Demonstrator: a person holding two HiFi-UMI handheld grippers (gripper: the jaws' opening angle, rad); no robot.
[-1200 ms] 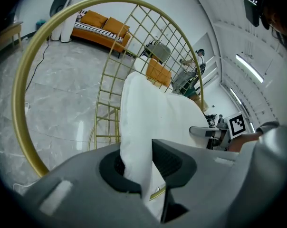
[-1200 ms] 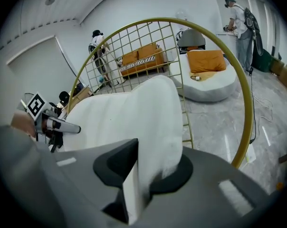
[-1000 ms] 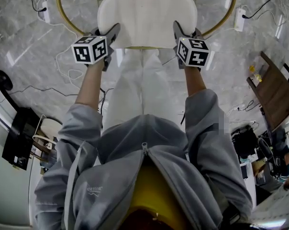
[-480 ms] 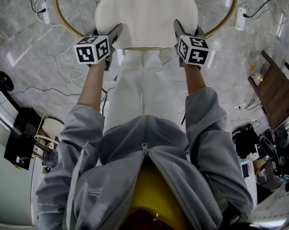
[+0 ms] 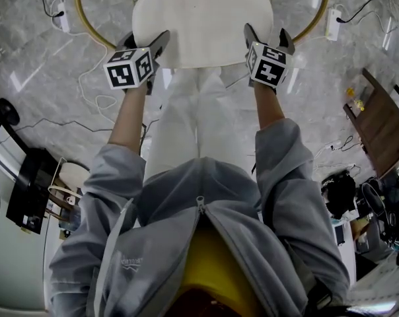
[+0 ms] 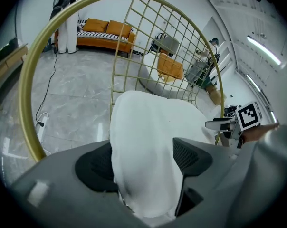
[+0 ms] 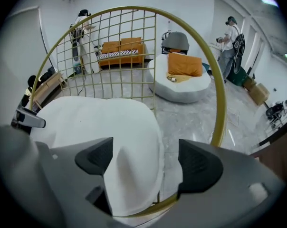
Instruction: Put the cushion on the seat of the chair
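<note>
White cushion [image 5: 203, 22] lying on the seat of the chair [image 7: 221, 109], inside its gold ring and in front of the wire-grid back, seen from above with the person standing at its near edge. The left gripper [image 5: 146, 37] straddles the cushion's near left corner and the right gripper [image 5: 267, 30] its near right corner. Both point steeply down. The jaws of both have just been opening and now stand wide apart. In the left gripper view, the cushion fills most of the gap between the pads [image 6: 191, 156] and is not squeezed. In the right gripper view, the corner lies against the left pad [image 7: 97, 156], with bare floor [image 5: 41, 78] and the ring's front showing before the right pad. Neither gripper clamps the cushion. White trousers [image 5: 193, 111] stand just behind the seat's front edge, between the two forearms.
</note>
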